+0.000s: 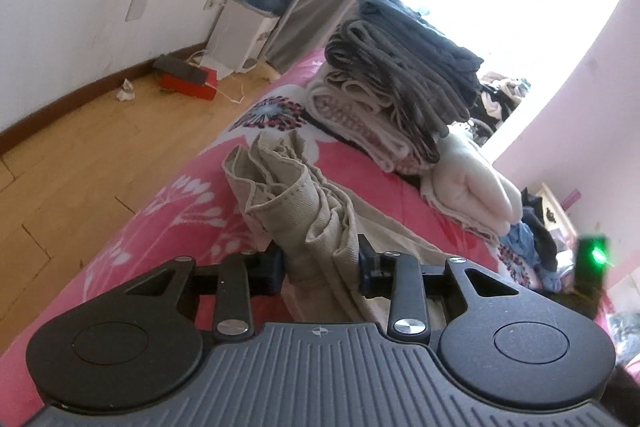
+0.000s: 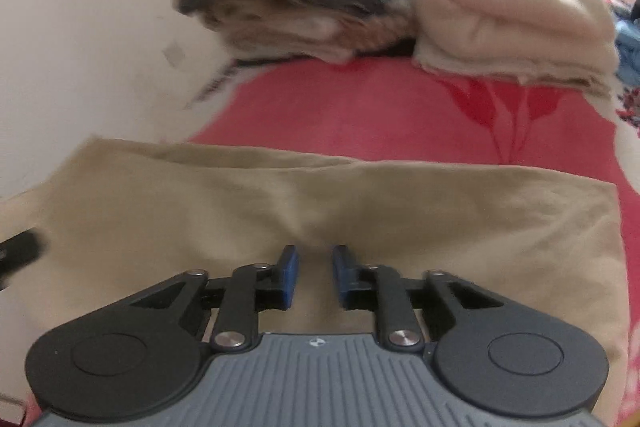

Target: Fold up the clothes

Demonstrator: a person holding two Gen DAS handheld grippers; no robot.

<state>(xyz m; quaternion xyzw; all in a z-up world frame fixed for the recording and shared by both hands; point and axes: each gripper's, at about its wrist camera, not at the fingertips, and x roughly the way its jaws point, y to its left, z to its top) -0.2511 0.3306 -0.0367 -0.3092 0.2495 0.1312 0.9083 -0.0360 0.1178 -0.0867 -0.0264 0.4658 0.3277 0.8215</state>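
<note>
While the left gripper clamps the bunched end of the beige twill trousers, their length runs lower right toward the right gripper, narrowly apart, pinching nothing.

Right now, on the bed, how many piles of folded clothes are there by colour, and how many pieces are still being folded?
Grey and beige stack of folded clothes: 1
Cream folded pile: 1
Khaki garment being folded, bunched between the left gripper pads: 1
Total: 3

A heap of mixed clothes lies further back, too jumbled to count.
</note>
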